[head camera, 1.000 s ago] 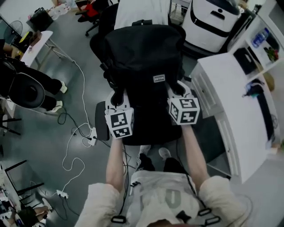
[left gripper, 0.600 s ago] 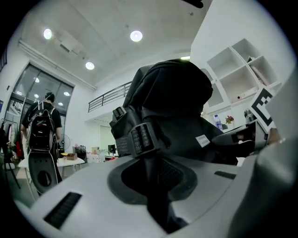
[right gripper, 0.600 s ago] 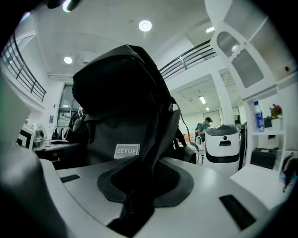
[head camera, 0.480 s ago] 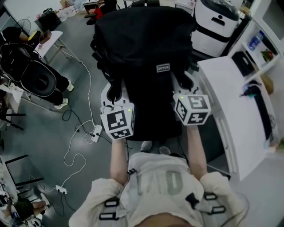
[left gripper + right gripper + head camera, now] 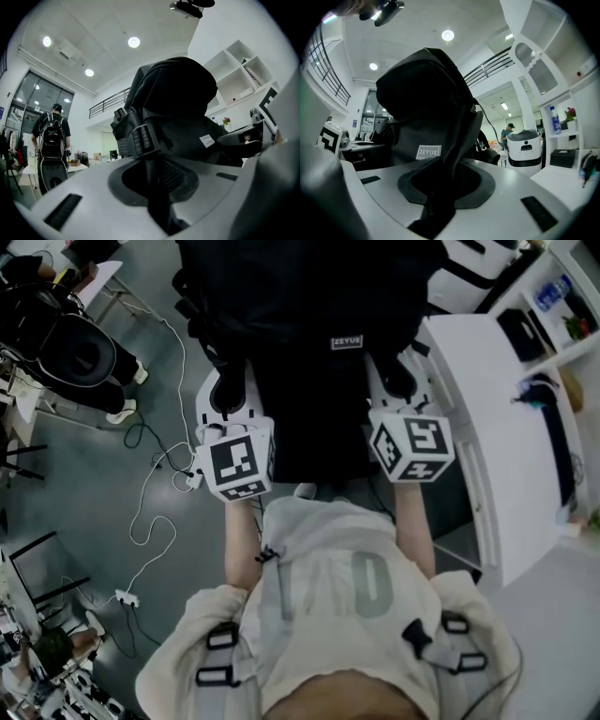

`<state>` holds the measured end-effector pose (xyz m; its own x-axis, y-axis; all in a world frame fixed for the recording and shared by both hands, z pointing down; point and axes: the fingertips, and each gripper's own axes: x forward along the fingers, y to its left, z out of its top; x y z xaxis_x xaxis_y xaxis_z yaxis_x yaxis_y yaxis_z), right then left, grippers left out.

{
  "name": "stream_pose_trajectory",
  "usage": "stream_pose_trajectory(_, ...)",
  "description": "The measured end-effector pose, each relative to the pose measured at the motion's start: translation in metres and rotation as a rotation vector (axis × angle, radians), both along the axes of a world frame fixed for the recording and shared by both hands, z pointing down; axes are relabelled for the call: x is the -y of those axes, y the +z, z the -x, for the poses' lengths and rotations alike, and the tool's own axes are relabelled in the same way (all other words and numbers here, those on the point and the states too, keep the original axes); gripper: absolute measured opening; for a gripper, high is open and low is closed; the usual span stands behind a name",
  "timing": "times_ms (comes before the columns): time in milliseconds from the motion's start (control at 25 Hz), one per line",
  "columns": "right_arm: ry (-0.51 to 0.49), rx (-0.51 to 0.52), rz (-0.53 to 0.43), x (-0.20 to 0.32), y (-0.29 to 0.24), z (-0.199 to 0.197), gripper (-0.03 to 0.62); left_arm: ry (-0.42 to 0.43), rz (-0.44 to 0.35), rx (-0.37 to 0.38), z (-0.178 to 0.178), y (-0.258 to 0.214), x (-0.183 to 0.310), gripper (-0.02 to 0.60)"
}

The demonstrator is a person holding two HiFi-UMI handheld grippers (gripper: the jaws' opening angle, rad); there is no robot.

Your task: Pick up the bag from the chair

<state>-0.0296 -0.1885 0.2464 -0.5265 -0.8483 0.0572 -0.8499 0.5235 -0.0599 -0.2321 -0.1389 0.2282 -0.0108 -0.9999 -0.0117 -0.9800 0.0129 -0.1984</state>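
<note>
Black fabric backpack (image 5: 309, 324) with small grey label | hangs in mid-air beside white table (image 5: 487, 409) | left claw (image 5: 230, 390), right claw (image 5: 397, 381) each clamped on a black strap | higher, nearer the camera than a second ago

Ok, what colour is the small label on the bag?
Light grey label with pale lettering, on the black bag; clearest in the right gripper view.
</note>
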Motion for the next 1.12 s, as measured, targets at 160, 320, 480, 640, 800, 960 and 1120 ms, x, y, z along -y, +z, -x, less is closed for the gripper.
stream_pose_trajectory(160,0.006,-0.010,0.012,0.001,0.011,-0.007,0.084,0.002,0.018,-0.006,-0.007,0.012,0.001,0.038)
stream_pose_trajectory(320,0.008,-0.008,0.015,0.001,0.011,-0.010,0.084,0.001,0.012,-0.001,-0.010,0.011,0.002,0.038)
stream_pose_trajectory(480,0.002,0.001,0.001,0.003,0.007,-0.010,0.084,-0.002,-0.005,0.003,-0.011,0.006,0.003,0.038)
stream_pose_trajectory(640,-0.007,0.007,-0.007,0.006,0.005,-0.014,0.084,-0.017,-0.014,0.000,-0.014,0.005,0.005,0.039)
stream_pose_trajectory(800,-0.009,0.006,-0.013,0.002,0.005,-0.009,0.084,-0.019,-0.020,-0.003,-0.009,0.007,0.000,0.040)
stream_pose_trajectory(960,-0.004,0.011,-0.011,-0.003,0.007,-0.004,0.084,-0.015,-0.023,-0.001,-0.004,0.007,-0.003,0.040)
stream_pose_trajectory(1120,0.001,0.014,-0.013,-0.004,0.006,-0.002,0.084,-0.013,-0.026,0.000,-0.002,0.006,-0.003,0.040)
